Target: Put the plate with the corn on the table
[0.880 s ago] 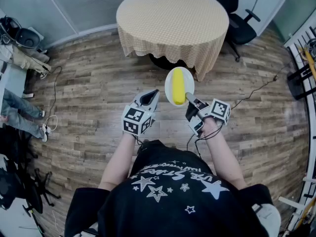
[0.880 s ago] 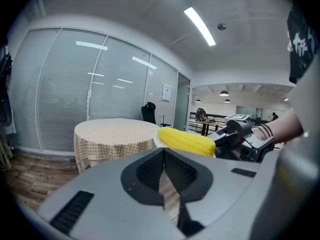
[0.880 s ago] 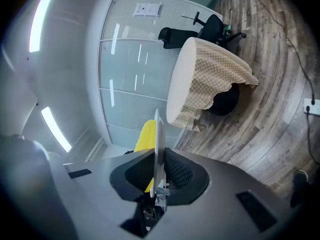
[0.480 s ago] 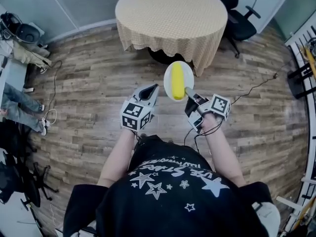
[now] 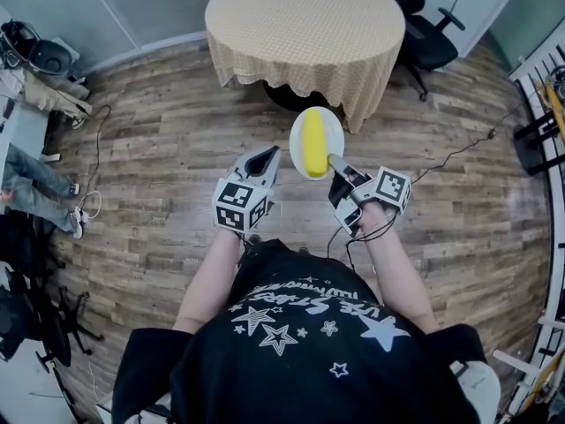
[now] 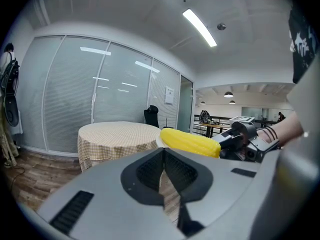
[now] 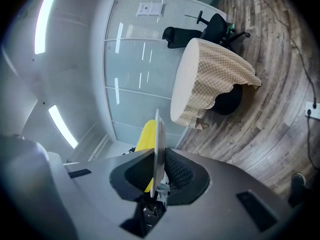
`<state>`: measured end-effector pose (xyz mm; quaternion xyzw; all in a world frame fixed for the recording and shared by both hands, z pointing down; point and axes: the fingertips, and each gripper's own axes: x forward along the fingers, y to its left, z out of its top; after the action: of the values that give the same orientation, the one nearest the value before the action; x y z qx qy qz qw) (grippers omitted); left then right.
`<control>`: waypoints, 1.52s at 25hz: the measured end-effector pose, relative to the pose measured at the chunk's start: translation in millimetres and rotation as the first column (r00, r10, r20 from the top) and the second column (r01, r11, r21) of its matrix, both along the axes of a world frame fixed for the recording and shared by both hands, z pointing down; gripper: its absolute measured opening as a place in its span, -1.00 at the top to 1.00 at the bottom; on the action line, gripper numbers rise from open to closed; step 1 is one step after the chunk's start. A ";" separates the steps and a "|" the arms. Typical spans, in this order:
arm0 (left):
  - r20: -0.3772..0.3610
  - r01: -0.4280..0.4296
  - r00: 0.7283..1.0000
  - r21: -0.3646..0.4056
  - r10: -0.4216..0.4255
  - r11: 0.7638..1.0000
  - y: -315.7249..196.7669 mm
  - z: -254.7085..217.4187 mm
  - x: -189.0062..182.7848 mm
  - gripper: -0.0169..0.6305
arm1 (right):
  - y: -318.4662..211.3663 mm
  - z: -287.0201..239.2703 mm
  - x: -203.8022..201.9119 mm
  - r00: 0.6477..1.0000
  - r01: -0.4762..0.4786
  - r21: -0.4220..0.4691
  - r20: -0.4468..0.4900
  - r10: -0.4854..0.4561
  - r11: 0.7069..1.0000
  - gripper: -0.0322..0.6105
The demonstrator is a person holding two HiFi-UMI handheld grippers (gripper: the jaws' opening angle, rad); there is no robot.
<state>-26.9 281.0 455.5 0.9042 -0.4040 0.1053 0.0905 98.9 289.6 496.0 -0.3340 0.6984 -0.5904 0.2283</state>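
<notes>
Yellow corn (image 5: 313, 141) on a plate (image 5: 335, 138) pinched by the right gripper (image 5: 337, 164); left gripper (image 5: 263, 159) beside it, jaws together, empty. Likely mid-carry: the table (image 5: 305, 20) ahead comes next.

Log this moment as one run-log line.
right gripper: shut on white round plate; yellow corn cob: on plate; left gripper: shut, empty; cloth-covered round table: ahead, unreached

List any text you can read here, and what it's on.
Shirt: white lettering among stars, too warped to read.
Wall notice: too small to read.
Marker cubes: square codes only, no words.
On the plate and corn: none.
</notes>
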 end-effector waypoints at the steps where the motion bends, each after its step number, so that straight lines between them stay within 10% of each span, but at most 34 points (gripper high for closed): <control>1: -0.001 -0.001 1.000 0.002 0.001 1.000 1.7 -0.6 1.6 0.92 | 1.2 -1.1 0.1 1.000 0.004 0.006 -0.001 -0.004 1.000 0.74; 20: 0.014 0.047 0.999 0.026 -0.047 0.999 6.9 -7.3 11.9 0.92 | -2.4 12.6 15.4 0.998 0.030 -0.093 0.061 -0.025 0.995 0.74; 38: -0.001 0.019 1.000 0.007 -0.019 1.000 -123.3 -3.2 14.0 0.92 | -114.8 15.1 22.0 0.999 -0.010 -0.111 0.030 0.013 0.994 0.74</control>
<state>-13.0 157.7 452.3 0.9006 -0.4129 0.1029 0.0885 120.9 174.8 511.1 -0.3410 0.6591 -0.6320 0.2233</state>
